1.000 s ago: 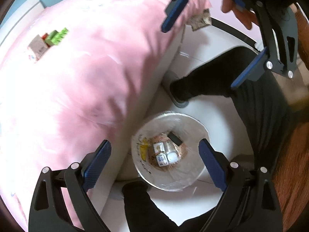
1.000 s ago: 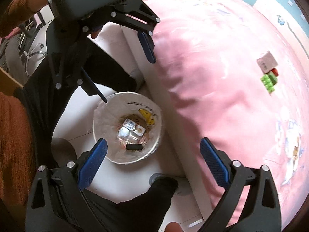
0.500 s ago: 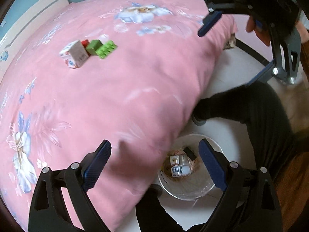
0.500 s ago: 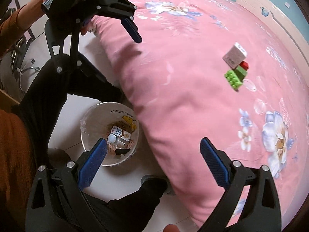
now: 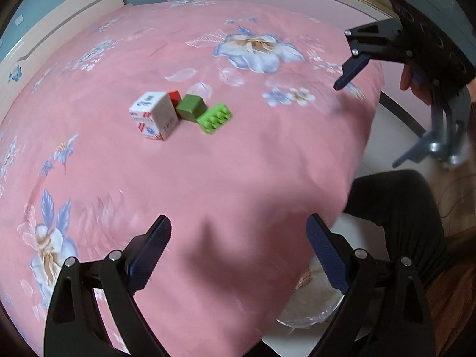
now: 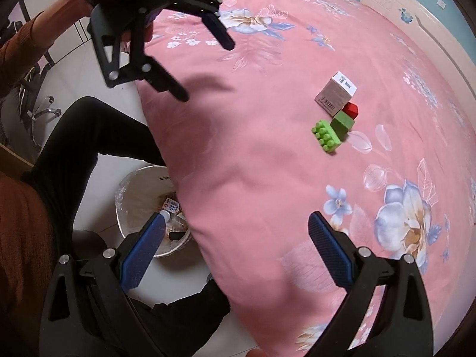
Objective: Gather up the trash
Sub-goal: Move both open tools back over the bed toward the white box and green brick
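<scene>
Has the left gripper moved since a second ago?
Yes. The left gripper has swung from above the trash bin up over the bed, toward the blocks.

The bedspread (image 5: pixel 208 163) is pink, printed with pale blue and white flowers. On it sit a white carton (image 5: pixel 154 115) with red and blue markings, a red block (image 6: pixel 350 110), a dark green block (image 5: pixel 191 108) and a bright green studded brick (image 5: pixel 214 118). The bin (image 6: pixel 134 190) is white — clear liner inside. Gripper pads (image 6: pixel 144 254) are blue on black frames — sleeve (image 6: pixel 23 41) rust-orange, trousers (image 6: pixel 89 131) black.
</scene>
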`<state>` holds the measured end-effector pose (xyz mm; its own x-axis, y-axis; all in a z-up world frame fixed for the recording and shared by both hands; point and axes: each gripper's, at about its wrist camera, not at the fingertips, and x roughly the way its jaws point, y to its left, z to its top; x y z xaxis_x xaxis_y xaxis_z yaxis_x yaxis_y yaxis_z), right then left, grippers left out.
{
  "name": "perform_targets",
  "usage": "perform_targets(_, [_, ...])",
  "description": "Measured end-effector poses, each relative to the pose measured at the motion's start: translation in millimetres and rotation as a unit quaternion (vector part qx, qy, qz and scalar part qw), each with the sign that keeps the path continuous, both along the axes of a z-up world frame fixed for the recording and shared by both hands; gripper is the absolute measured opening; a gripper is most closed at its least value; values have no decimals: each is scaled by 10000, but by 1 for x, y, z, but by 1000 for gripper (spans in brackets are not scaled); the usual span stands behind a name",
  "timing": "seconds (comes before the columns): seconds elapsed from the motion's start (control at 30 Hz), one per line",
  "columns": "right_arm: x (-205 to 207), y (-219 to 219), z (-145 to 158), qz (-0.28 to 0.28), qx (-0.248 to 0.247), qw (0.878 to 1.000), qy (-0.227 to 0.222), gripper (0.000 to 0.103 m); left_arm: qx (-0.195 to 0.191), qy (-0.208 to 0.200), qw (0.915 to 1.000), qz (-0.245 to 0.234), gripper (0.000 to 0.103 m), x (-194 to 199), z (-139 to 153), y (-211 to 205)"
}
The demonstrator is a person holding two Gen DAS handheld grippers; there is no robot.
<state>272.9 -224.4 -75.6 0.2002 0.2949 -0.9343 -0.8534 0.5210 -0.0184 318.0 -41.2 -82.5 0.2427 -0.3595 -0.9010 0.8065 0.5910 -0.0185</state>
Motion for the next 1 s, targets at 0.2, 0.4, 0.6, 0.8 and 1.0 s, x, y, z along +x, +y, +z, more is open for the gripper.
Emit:
perform_targets(0.2, [31,-1,-3,47,-91,9999,-45,95,-136,20,9999,-48,94,41,4,-4])
perform_targets(0.4, [61,-3,-14,60,-154,9999,-42,95,2,5,9995,-300,94,83,-5,-14])
perform_targets(0.6, [86,-5,-31,25,-116,9998,142,95,54,46,9989,-453,94,116,-17,-25])
perform_targets(0.8, [102,-5,-49,74,-152,9994,288,95,117,131,9981,-598,94,142,-30,-34])
perform_targets(1.0, [114,-3,-56,128,-131,9993,334,95,85,344,9973,-651,94,163,-41,-36])
